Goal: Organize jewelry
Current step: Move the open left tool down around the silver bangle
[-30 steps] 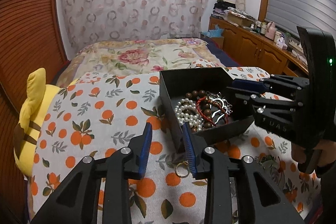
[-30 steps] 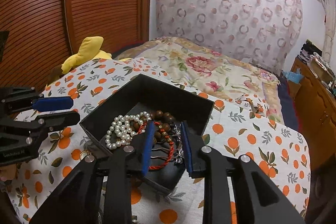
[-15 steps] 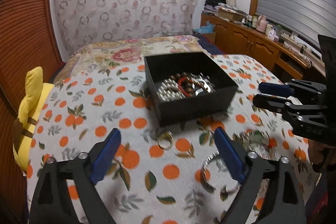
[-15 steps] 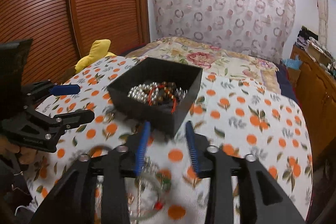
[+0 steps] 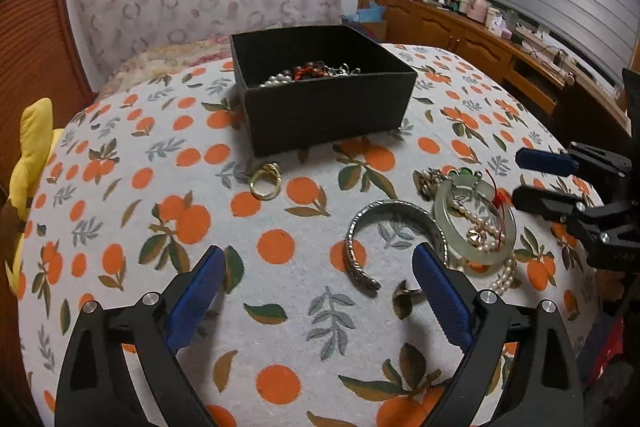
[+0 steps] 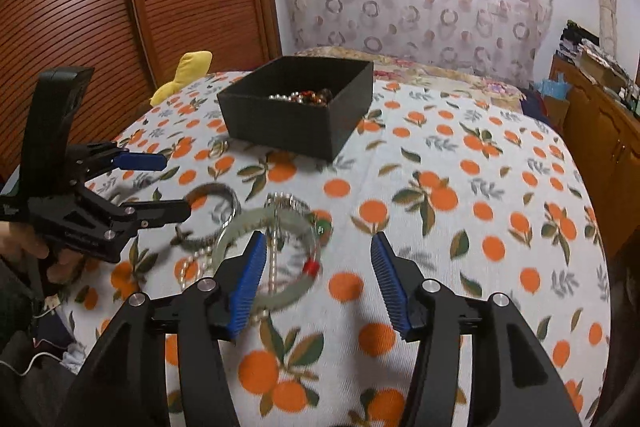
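A black box (image 5: 324, 99) (image 6: 296, 111) holding pearls and beads stands at the far middle of the table. Loose on the cloth lie a gold ring (image 5: 265, 181), a silver cuff bangle (image 5: 394, 239) (image 6: 212, 195), a pale green jade bangle (image 5: 474, 223) (image 6: 272, 259) with a pearl strand (image 5: 486, 231) across it, and a small bronze ring (image 5: 404, 299). My left gripper (image 5: 316, 291) is open and empty, just before the cuff. My right gripper (image 6: 318, 279) is open and empty, over the jade bangle's near edge.
The table wears a white cloth with orange fruit print (image 5: 276, 247). A yellow plush toy (image 5: 28, 163) (image 6: 188, 71) sits at the table's left edge. A bed, a curtain and wooden cabinets (image 5: 480, 43) lie behind.
Both grippers have pulled back from the box towards the near edge and opened wide. The loose bangles and pearl strand have come into view.
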Demonstrator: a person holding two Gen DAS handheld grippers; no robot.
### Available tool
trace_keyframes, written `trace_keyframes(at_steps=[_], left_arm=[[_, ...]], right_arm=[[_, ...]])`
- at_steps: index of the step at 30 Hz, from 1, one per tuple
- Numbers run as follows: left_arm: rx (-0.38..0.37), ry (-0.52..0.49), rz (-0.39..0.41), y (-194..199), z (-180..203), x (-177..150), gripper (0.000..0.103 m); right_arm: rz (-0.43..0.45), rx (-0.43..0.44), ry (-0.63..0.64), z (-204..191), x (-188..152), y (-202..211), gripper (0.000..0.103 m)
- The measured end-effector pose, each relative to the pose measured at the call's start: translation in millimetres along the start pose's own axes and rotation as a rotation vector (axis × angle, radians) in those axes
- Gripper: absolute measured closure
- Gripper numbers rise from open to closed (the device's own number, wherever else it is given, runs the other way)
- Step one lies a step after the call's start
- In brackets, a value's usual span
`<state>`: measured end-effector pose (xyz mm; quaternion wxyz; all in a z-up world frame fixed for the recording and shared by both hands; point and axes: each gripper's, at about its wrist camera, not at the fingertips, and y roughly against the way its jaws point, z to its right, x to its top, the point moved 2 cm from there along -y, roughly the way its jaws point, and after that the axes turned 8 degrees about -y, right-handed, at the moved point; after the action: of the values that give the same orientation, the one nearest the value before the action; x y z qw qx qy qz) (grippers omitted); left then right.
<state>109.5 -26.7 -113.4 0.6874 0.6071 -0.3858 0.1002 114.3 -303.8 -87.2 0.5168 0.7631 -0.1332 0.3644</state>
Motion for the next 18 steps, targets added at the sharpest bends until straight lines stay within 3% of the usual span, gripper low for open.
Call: trace_keyframes(at_steps=[5, 18], left_arm=[[-0.038, -0.009, 0.001, 1, 11, 1, 0.012], [-0.034, -0.061, -0.021, -7, 25, 4, 0.012]], right_arm=[[-0.021, -0.009, 0.008, 0, -14, 0, 0.039], [-0.008, -0.002, -0.002, 0, -16, 2, 0.038]])
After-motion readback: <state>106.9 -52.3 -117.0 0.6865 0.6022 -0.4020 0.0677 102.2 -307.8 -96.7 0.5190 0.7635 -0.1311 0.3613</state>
